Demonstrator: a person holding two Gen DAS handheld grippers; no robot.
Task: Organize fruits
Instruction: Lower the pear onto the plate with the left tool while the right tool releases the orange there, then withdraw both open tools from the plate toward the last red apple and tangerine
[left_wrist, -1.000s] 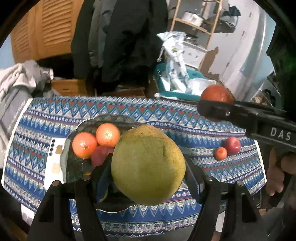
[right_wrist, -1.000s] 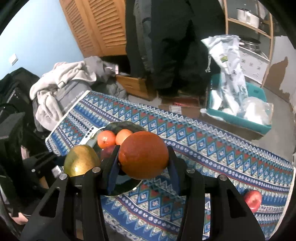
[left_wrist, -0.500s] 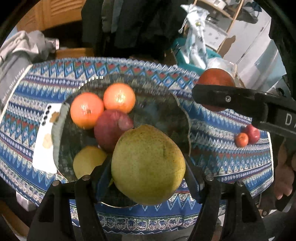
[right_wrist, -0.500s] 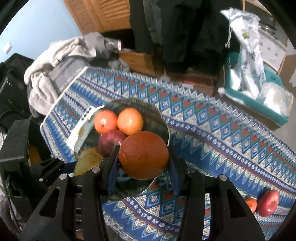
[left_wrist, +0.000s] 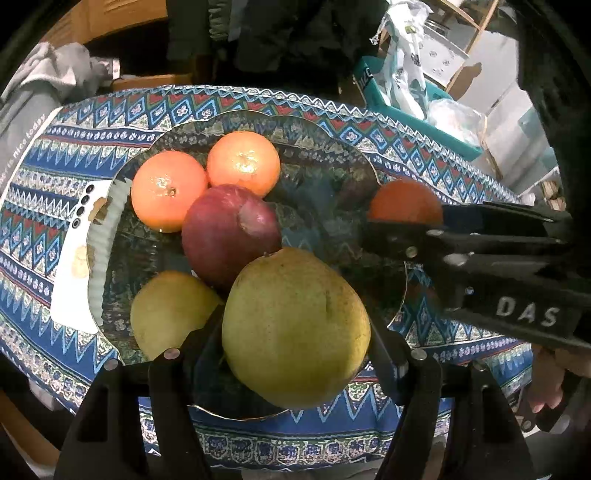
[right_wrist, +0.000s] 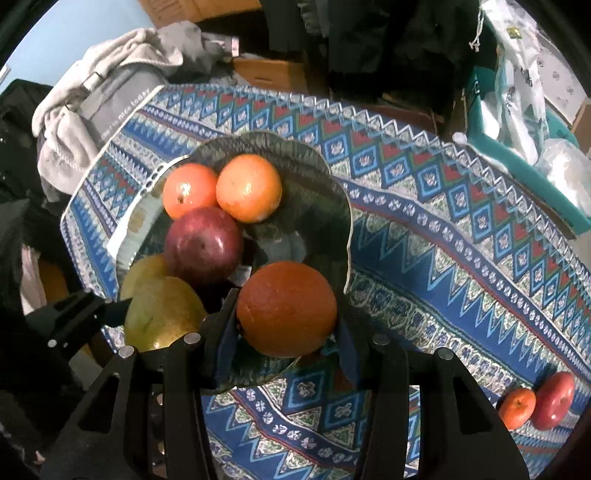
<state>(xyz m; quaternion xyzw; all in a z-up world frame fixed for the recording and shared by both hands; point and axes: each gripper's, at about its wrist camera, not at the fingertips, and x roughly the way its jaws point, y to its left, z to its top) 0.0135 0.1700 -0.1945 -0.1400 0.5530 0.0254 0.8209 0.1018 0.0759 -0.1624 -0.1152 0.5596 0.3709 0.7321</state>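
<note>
Over the glass bowl (left_wrist: 332, 162), both grippers had come down from higher up within the past second. The left gripper (left_wrist: 295, 332), jaws pinching a green pear (left_wrist: 295, 328), hung above the bowl's near rim. The right gripper (right_wrist: 286, 325), jaws clamped on a dark orange (right_wrist: 286, 308), hovered over the bowl's bare right side. Release looked close. Two oranges (left_wrist: 207, 177), a red apple (left_wrist: 229, 232) and a second pear (left_wrist: 166, 310) crowded the left half. Two small fruits (right_wrist: 535, 402) waited near the tablecloth's (right_wrist: 443, 258) right edge.
</note>
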